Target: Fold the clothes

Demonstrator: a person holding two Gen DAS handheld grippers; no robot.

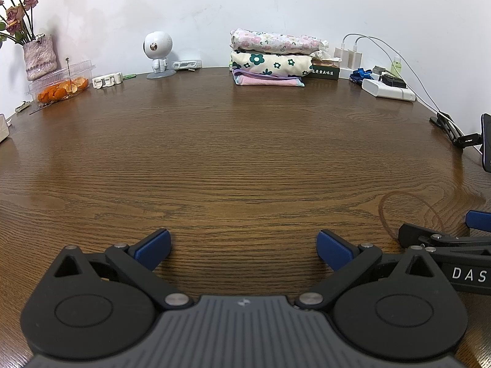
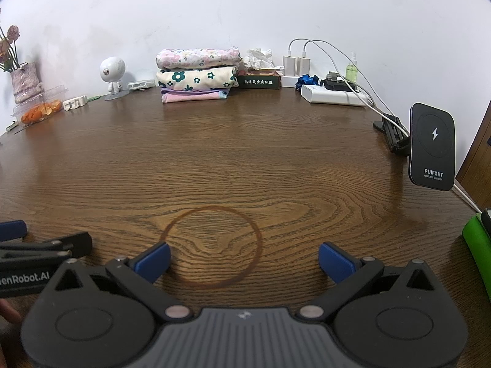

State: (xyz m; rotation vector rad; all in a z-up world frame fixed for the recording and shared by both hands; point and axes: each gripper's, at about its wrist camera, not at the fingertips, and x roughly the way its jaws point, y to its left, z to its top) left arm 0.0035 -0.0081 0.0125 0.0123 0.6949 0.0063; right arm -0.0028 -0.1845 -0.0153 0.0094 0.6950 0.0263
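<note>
My left gripper (image 1: 244, 247) sits low over the wooden table (image 1: 239, 159), its blue pads spread wide with nothing between them; my right gripper (image 2: 244, 259) is spread just as wide beside it, also holding nothing, its pads framing a dark ring stain (image 2: 211, 245) in the wood grain; both point level toward the far wall. In the left wrist view the side of my right gripper shows white letters "DAS"; in the right wrist view the side of my left gripper reads "enRobot.AI", the first letters cut off. Well apart from both, at the back edge against the wall, lies the stack of folded clothes (image 2: 196, 76): a pink-flowered piece on top, a cream one with dark green flowers beneath, lilac and pink layers at the bottom. Just beside the stack stands a dark green tissue box (image 2: 259, 81) with pale Chinese characters too small for me to read. At my right a black charging pad (image 2: 432, 147) on a stand is marked "PUIFGHT WIRELESS CHARGER" under a lightning bolt. Far left stand a small white robot figurine (image 1: 158, 55) and a clear box of orange peels (image 1: 61, 84).
</note>
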